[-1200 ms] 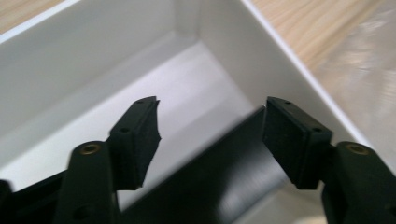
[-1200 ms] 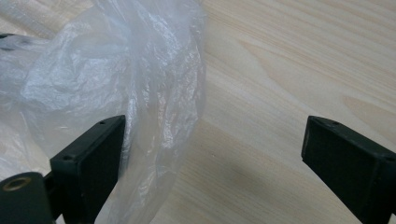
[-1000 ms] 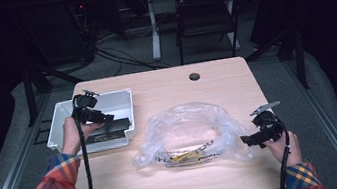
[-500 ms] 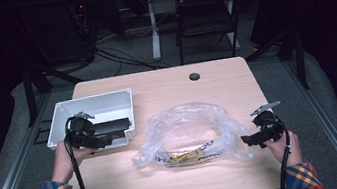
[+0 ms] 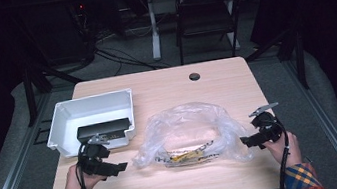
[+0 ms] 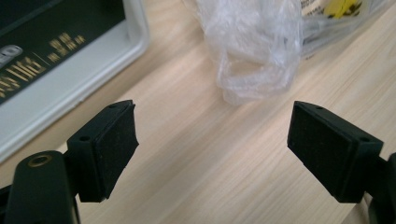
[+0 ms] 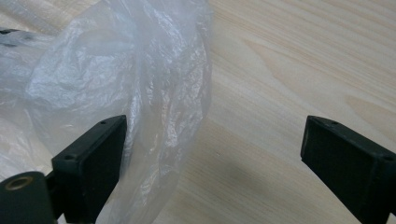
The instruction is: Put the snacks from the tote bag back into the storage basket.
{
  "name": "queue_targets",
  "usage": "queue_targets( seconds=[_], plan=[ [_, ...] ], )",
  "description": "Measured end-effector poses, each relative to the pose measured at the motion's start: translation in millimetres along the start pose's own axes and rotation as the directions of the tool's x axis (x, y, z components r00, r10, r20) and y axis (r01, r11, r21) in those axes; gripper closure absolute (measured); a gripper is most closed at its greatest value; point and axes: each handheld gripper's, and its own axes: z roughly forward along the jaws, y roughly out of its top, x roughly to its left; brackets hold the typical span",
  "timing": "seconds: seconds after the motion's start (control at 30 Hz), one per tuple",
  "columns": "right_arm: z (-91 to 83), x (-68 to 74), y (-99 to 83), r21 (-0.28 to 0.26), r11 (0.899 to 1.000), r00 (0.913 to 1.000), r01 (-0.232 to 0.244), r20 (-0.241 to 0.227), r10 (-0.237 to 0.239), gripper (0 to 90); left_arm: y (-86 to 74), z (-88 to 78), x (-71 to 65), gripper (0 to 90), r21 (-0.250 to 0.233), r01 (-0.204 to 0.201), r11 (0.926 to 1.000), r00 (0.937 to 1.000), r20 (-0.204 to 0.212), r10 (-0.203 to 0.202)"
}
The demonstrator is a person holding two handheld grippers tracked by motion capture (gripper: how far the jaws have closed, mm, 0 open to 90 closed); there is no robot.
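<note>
A crumpled clear plastic bag (image 5: 187, 134) lies mid-table with yellow and black items (image 5: 185, 155) inside. Its left end reaches ahead of my left gripper (image 5: 119, 167), which sits low over the front left of the table. In the left gripper view the bag (image 6: 252, 51) lies beyond the left gripper (image 6: 215, 135). Its jaws have just been opening and stand wide apart with only bare wood between them. My right gripper (image 5: 245, 142) is open at the bag's right end. In the right gripper view a fold of the bag (image 7: 116, 70) hangs inside the right gripper (image 7: 215, 154), beside one pad.
A white tray (image 5: 87, 104) stands at the left with a black box (image 5: 103, 130) lying in it against its near wall. The tray's rim (image 6: 93, 70) and the box (image 6: 37, 60) are close by on the left. A dark round grommet (image 5: 194, 76) marks the table's far side.
My left gripper has drawn back from over the tray, toward the person and down to the table front, with its jaws wider. The black box stays in the tray. The right gripper has not moved.
</note>
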Motion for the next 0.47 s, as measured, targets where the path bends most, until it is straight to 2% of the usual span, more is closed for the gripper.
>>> queue_targets(
  seconds=[0.1,0.17,0.27,0.33,0.47],
  plan=[
    [0.2,0.5,0.1,-0.001,1.0,1.0,0.004,0.005,-0.004,7.5,-9.8,9.6,-4.0,15.7,-0.005,0.016,0.9999,0.9997,0.02,-0.016],
    [0.4,0.7,-0.1,-0.002,1.0,1.0,0.005,0.005,-0.005,7.5,-15.4,17.2,-5.7,15.7,0.014,0.017,0.9998,0.9992,0.035,-0.017],
    [1.8,1.0,-0.3,-0.005,1.0,1.0,0.004,0.007,-0.004,7.6,-19.5,25.7,-7.7,15.5,0.049,-0.001,0.9988,0.9998,0.019,0.0],
    [2.3,0.9,0.3,0.002,1.0,0.9999,0.013,0.011,-0.013,7.5,-19.8,29.0,-8.5,15.4,0.049,-0.005,0.9988,0.9996,0.028,0.003],
    [3.3,1.6,0.6,-0.003,1.0,0.9997,0.019,0.016,-0.019,7.6,-18.0,32.6,-9.3,15.3,0.062,-0.035,0.9975,0.9993,0.011,0.034]
  ],
)
